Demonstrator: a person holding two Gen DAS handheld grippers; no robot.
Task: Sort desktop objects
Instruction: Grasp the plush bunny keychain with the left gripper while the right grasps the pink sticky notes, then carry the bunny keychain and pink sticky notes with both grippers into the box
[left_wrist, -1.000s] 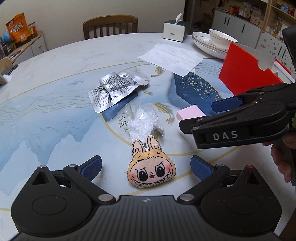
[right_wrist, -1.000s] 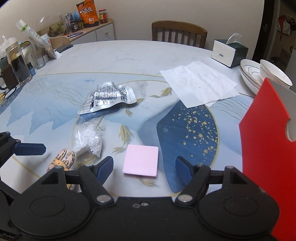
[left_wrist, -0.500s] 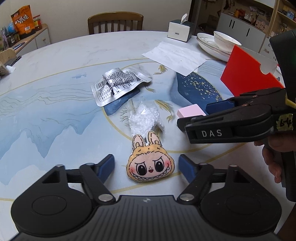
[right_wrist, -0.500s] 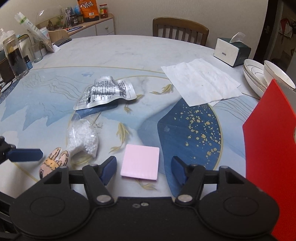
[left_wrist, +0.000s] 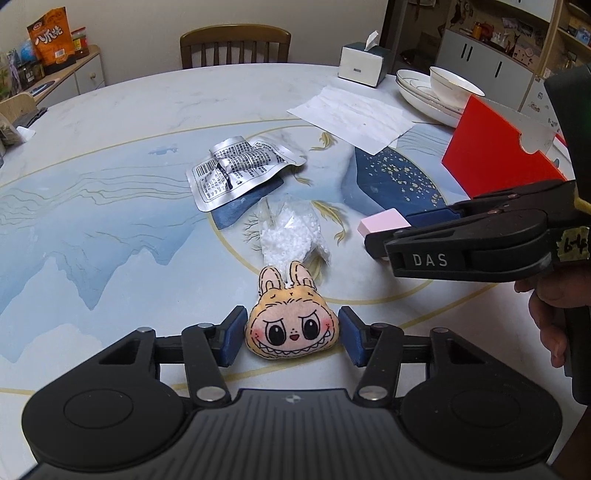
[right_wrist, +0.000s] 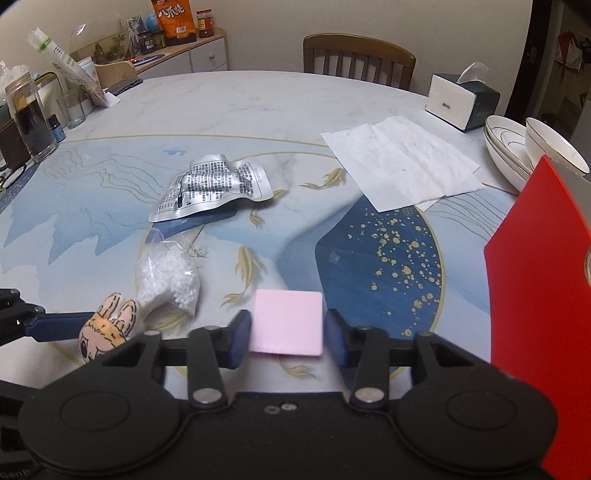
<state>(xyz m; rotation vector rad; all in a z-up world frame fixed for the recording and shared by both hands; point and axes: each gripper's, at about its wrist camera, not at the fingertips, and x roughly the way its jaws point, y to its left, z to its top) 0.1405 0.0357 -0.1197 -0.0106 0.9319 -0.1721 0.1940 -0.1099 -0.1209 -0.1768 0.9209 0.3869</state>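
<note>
Table (left_wrist: 110, 122), round, pale marble with a blue and gold painted scene, bearing all items listed.

Left gripper (left_wrist: 291, 338), black with blue pads: fingers apart, set either side of a small orange plush rabbit-eared face toy (left_wrist: 291, 326) lying flat on the table; the left pad looks against the toy, the right just beside it, but whether either presses cannot be told.

Right gripper (right_wrist: 288, 338), same make: fingers on either side of a square pink sticky-note pad (right_wrist: 287, 326), both blue pads at its edges; whether it is clamped cannot be told.

Clear plastic bag of white beads (left_wrist: 290, 236), just beyond the toy's ears.

Crumpled silver foil packet with black print (left_wrist: 240, 171), farther back.

Upright red sheet with a notch (left_wrist: 495, 158), at the right edge, well apart from both grippers.

White paper sheet (right_wrist: 402, 158), tissue box (right_wrist: 461, 101) and stacked white bowls (right_wrist: 532, 147), far right.
</note>
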